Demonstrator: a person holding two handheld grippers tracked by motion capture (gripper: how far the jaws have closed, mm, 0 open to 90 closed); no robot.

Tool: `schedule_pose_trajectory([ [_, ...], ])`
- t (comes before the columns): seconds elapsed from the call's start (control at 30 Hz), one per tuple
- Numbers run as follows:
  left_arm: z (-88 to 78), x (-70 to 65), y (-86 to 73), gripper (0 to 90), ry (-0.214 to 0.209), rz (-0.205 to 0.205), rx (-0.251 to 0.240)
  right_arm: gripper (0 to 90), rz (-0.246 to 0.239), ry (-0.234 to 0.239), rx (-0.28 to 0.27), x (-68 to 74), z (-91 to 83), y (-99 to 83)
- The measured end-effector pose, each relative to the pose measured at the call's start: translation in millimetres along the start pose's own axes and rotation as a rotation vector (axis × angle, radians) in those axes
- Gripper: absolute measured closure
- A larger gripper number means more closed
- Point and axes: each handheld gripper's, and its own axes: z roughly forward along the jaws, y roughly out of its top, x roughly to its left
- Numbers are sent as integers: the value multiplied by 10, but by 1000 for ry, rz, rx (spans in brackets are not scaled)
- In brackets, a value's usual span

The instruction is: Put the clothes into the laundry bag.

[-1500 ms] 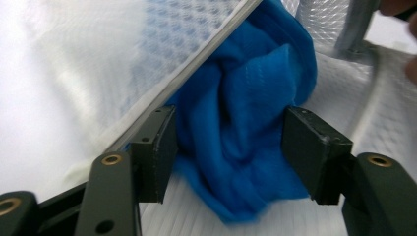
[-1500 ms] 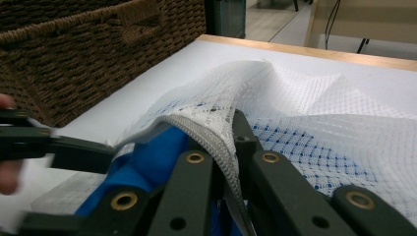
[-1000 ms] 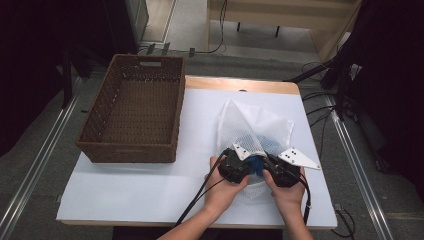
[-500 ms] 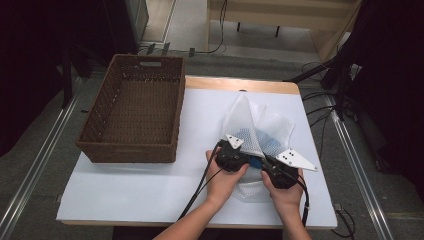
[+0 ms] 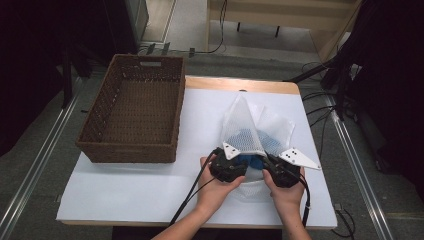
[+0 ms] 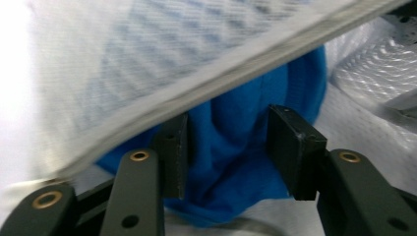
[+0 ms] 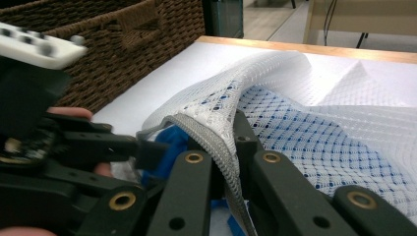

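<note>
Mesh bag (image 5: 250, 127) — white netting, zip-edged — clamped in right hand-held gripper (image 7: 223, 142); left hand-held gripper (image 6: 226, 147) apart around soft blue cloth (image 6: 236, 162).

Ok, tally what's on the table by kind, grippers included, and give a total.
Wicker basket: 1
White mesh bag: 1
Blue cloth: 1
Grippers: 2, the left gripper and the right gripper
Total: 5

We see the white table (image 5: 150, 190) evenly lit under dark surroundings, glare whiting out the left gripper view's left edge, near mesh bag (image 6: 162, 59) blurred, right gripper view soft up close.
</note>
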Motion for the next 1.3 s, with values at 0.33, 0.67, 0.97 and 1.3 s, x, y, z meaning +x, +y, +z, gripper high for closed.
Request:
schedule_pose_trajectory([
  [0.33,222,-48,158,838,48,-18,-10,900,-4,3,-14,-9,-42,21],
  [0.67,427,153,214,695,81,-136,-69,900,-6,-5,7,-17,-29,-18],
  [0.97,-239,286,5,437,-32,49,-132,900,4,-23,20,-122,-30,-63],
  [1.3,-493,685,-296,441,108,-21,-65,900,-14,-25,35,-93,-24,-115],
])
